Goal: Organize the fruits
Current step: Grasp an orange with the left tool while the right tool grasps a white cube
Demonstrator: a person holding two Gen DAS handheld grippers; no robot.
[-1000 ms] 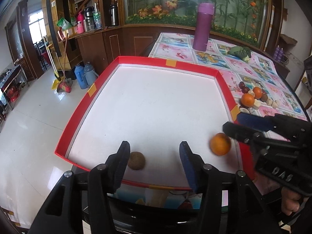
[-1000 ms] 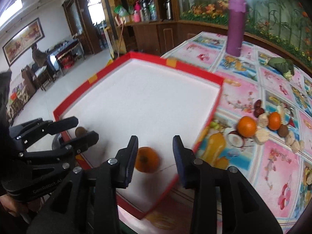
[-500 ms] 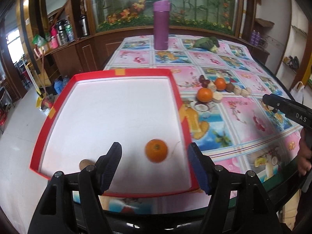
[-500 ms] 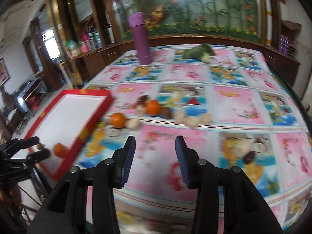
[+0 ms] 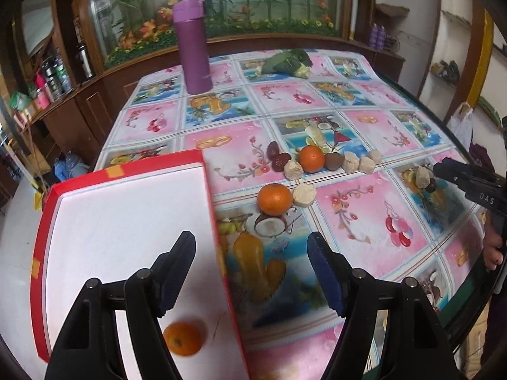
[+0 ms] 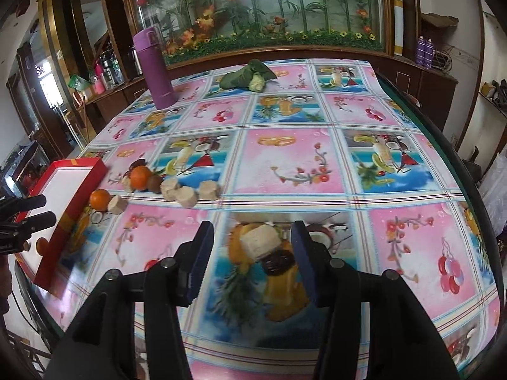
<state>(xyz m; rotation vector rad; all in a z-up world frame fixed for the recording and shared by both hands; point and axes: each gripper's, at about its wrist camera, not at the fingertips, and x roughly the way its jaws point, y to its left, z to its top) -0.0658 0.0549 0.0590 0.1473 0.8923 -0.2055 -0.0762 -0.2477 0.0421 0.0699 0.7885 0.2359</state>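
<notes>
The right claw is hanging wide open and empty just over a pale chunk and dark date on the counter, seemingly lining up the next pick. The left claw is gaping empty over the tray edge, one orange lying inside it. Next, it likely needs lowering and closing on one piece.

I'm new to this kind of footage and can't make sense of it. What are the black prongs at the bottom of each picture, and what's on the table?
They are hand-held grippers, one per hand, each with a camera looking along its two fingers. One picture is from the left gripper, the other from the right gripper. Both are open and hold nothing.

On the patterned tablecloth lies a red-rimmed tray with one orange already inside. Outside it sit two more oranges, some dark fruits and pale chunks. The right gripper hovers over another pale chunk and dark fruit. Farther back stand a purple flask and a leafy vegetable.
</notes>
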